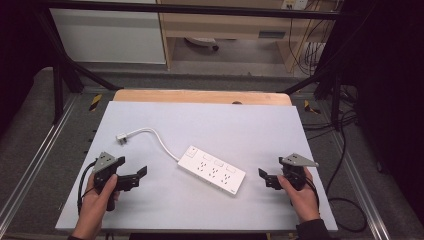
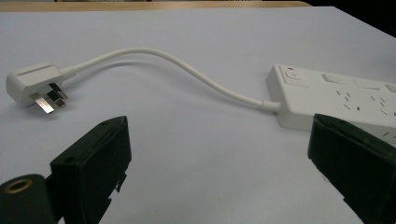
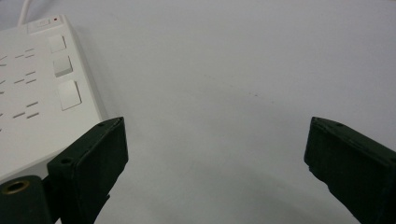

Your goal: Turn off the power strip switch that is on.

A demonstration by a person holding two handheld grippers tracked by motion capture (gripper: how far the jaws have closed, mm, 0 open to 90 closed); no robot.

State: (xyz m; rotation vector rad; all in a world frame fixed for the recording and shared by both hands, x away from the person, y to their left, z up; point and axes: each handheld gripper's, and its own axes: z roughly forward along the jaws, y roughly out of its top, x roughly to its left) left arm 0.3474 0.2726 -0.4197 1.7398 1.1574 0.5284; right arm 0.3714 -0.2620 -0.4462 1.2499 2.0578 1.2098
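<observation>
A white power strip (image 1: 212, 170) lies slantwise at the middle of the white table top (image 1: 215, 120). Its white cable (image 1: 160, 142) curves back and left to a three-pin plug (image 1: 121, 137) that lies loose on the table. My left gripper (image 1: 136, 178) rests near the front left, open and empty, pointing right toward the strip. In the left gripper view the gripper (image 2: 217, 126) has the plug (image 2: 32, 84) ahead at left and the strip's switch end (image 2: 299, 88) at right. My right gripper (image 1: 265, 178) is open and empty, just right of the strip (image 3: 32, 93).
A wooden table edge (image 1: 200, 96) shows behind the white top. Black frame posts (image 1: 60, 80) stand at both back corners. Loose cables (image 1: 345, 200) trail over the floor at the right. A cabinet (image 1: 225, 25) stands at the back.
</observation>
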